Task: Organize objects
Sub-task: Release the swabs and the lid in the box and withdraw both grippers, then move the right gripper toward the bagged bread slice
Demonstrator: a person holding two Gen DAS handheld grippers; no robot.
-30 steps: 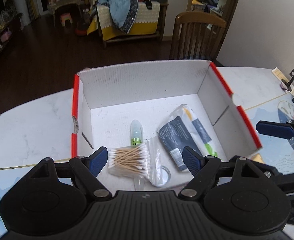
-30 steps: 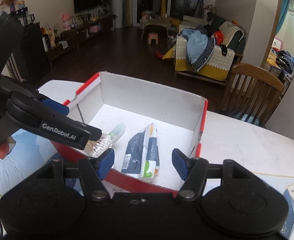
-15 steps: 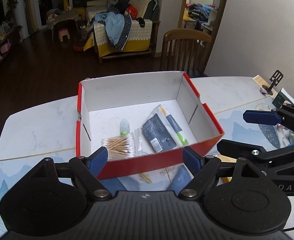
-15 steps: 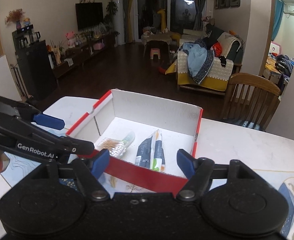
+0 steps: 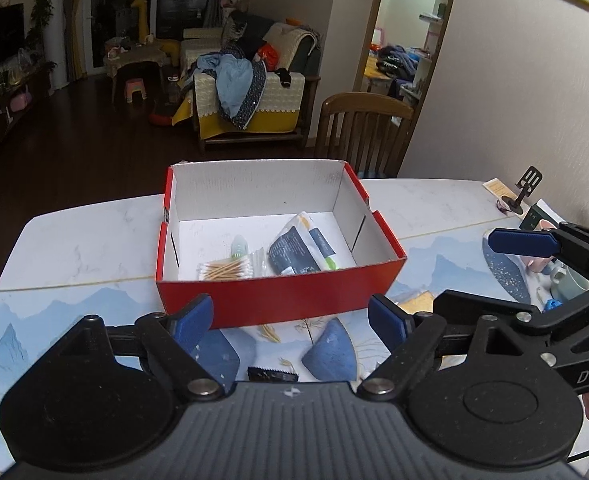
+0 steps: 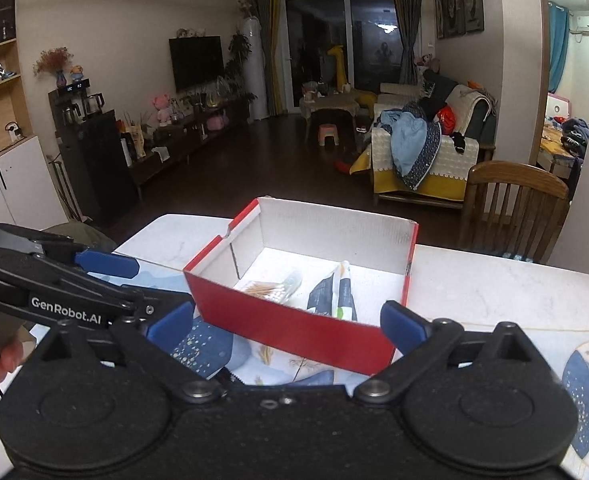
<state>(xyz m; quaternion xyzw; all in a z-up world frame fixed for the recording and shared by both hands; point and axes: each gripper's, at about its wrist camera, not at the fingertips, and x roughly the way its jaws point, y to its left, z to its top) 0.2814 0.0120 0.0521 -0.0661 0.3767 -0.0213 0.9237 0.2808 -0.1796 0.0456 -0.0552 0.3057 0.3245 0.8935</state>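
A red cardboard box (image 5: 278, 296) with a white inside stands on the table; it also shows in the right wrist view (image 6: 294, 328). Inside lie a bag of cotton swabs (image 5: 226, 270), a small green-capped tube (image 5: 239, 247) and a dark blue and white packet (image 5: 300, 254). The swabs (image 6: 266, 289) and the packet (image 6: 332, 292) show in the right wrist view too. My left gripper (image 5: 290, 322) is open and empty, in front of the box. My right gripper (image 6: 286, 324) is open and empty, also short of the box.
The table has a blue mountain-print mat (image 5: 54, 320). Cups and small items (image 5: 550, 272) sit at the right by the wall, with a black phone stand (image 5: 524, 190). A wooden chair (image 5: 364, 128) stands behind the table. A small dark strip (image 5: 272, 374) lies near the left gripper.
Both grippers have pulled back and up from the box, which now looks smaller and farther away. The items inside the box have stayed put.
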